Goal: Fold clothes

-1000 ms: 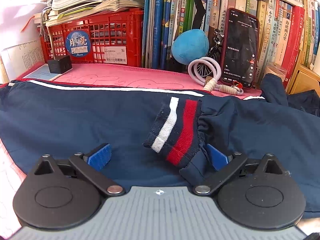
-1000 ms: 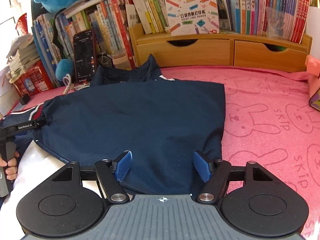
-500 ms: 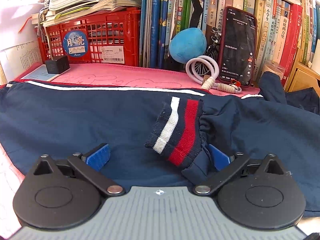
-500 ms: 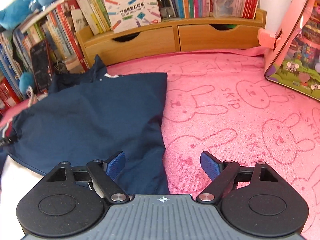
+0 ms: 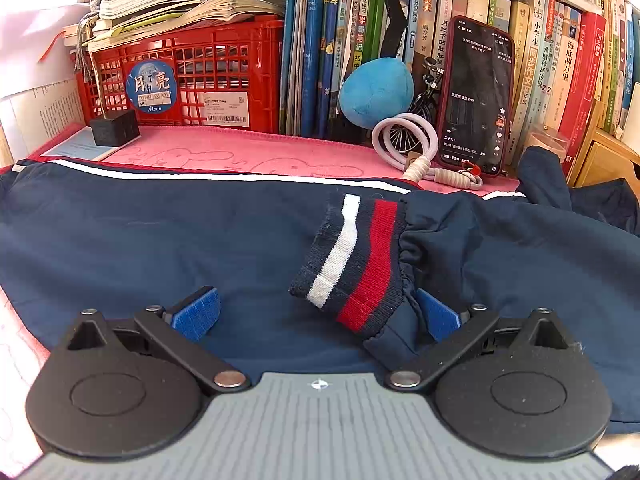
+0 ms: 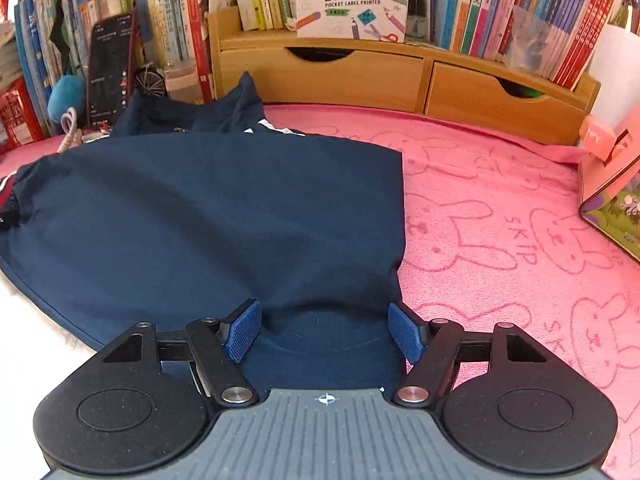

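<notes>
A navy jacket (image 5: 160,240) lies flat on the pink rabbit-print towel (image 6: 500,240). One sleeve is folded across it, and the sleeve's striped cuff (image 5: 352,256) in white, red and navy rests on the body. My left gripper (image 5: 316,300) hovers low over that cuff, open wide, with the cuff's lower end close to the right-hand pad (image 5: 436,314). My right gripper (image 6: 323,320) sits over the jacket's (image 6: 220,208) near right corner. Its jaws are closing with the fabric bunched between the blue pads, which are not pinching it.
Along the back stand a red crate (image 5: 188,76) under stacked papers, rows of books, a blue plush (image 5: 376,92), a propped phone (image 5: 474,96) and a coiled white cable (image 5: 404,140). A wooden drawer unit (image 6: 360,76) is behind the jacket. A pink box (image 6: 612,184) is at the right.
My right gripper swung out over the bare pink towel with wider jaws, then came back over the jacket's corner with the jaws narrower. The left gripper and the cuff stayed put.
</notes>
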`<state>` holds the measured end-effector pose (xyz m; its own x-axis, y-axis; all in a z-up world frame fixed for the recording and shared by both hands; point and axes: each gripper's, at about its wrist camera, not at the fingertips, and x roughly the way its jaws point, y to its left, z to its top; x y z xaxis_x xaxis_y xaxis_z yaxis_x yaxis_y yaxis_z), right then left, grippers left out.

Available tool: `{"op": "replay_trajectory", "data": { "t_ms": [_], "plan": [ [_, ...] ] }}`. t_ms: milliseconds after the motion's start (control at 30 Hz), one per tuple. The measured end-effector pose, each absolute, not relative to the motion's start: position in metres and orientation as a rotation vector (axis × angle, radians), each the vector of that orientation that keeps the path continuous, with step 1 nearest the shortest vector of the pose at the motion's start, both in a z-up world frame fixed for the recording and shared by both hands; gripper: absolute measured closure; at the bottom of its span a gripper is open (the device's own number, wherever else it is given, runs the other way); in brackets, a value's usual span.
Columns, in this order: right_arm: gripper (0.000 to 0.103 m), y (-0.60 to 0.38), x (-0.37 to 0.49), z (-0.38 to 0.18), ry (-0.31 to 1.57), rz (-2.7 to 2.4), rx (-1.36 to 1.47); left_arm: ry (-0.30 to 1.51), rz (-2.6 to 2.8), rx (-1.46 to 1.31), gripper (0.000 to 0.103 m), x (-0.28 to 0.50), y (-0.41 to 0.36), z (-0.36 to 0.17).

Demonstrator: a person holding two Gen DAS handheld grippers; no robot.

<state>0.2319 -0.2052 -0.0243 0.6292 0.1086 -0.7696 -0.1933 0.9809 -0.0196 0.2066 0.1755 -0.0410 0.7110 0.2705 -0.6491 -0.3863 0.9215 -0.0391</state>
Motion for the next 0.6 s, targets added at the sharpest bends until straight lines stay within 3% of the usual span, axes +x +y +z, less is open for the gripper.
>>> {"op": "replay_trajectory", "data": {
  "t_ms": [233,467,500,600],
  "plan": [
    [0.03,-0.186,0.257,-0.014,0.814,0.194,-0.036,0.685,0.363,-0.185,0.0,0.206,0.176,-0.041],
    [0.011,-0.156,0.286,-0.048,0.784,0.184,-0.067,0.682,0.359,-0.191,0.0,0.205,0.177,-0.041],
    [0.0,-0.157,0.287,-0.054,0.753,0.152,-0.108,0.682,0.359,-0.191,0.0,0.205,0.177,-0.041],
    [0.0,-0.181,0.298,-0.058,0.748,0.082,-0.049,0.679,0.345,-0.193,0.0,0.204,0.178,-0.04]
  ]
}}
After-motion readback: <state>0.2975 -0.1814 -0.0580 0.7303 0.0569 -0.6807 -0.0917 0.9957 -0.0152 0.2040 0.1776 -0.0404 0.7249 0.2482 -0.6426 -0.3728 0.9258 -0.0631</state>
